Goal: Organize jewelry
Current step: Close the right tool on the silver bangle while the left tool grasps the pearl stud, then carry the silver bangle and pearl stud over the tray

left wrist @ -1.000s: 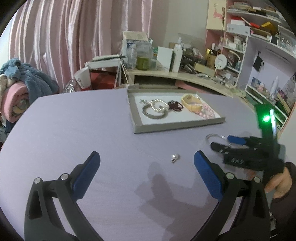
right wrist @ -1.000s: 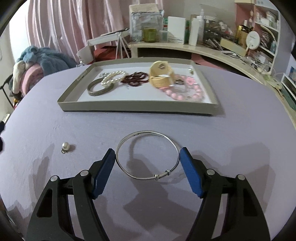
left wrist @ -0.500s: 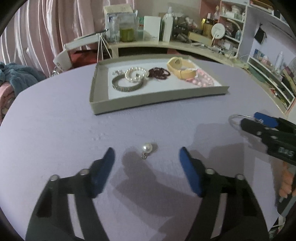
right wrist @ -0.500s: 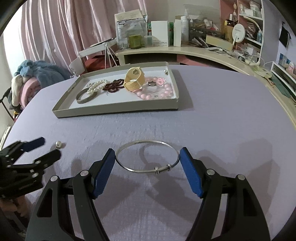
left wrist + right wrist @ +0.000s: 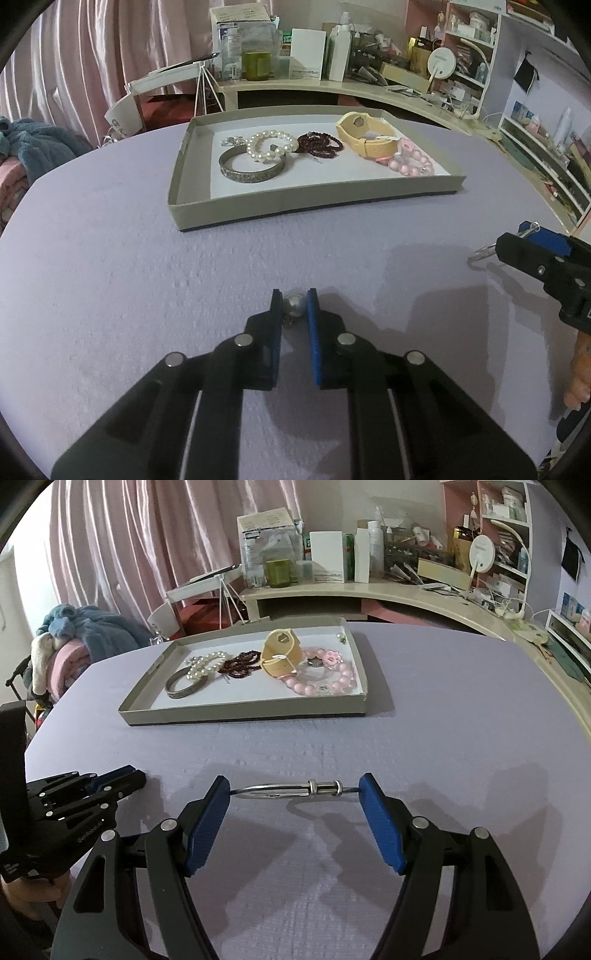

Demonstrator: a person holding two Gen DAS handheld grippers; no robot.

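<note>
My left gripper [image 5: 294, 300] is shut on a small pearl pendant [image 5: 294, 305] low over the purple table; it also shows at the left of the right wrist view [image 5: 125, 775]. My right gripper [image 5: 294, 790] is shut on a thin silver bangle [image 5: 284, 791], gripped across its width and tilted nearly edge-on above the table; it also shows at the right of the left wrist view [image 5: 517, 240]. The grey tray [image 5: 314, 201] beyond holds a metal cuff [image 5: 251, 170], a pearl bracelet [image 5: 271, 147], dark red beads [image 5: 319, 143], a cream band [image 5: 367, 139] and pink beads [image 5: 408, 162].
The purple table [image 5: 461, 731] is round, its edge curving at left and right. A cluttered beige desk [image 5: 369, 587] and shelves stand behind. A pile of blankets [image 5: 70, 642] lies at far left, pink curtains behind.
My left gripper moved forward and closed on the pearl pendant. My right gripper closed on the silver bangle and lifted it off the table, tilting it.
</note>
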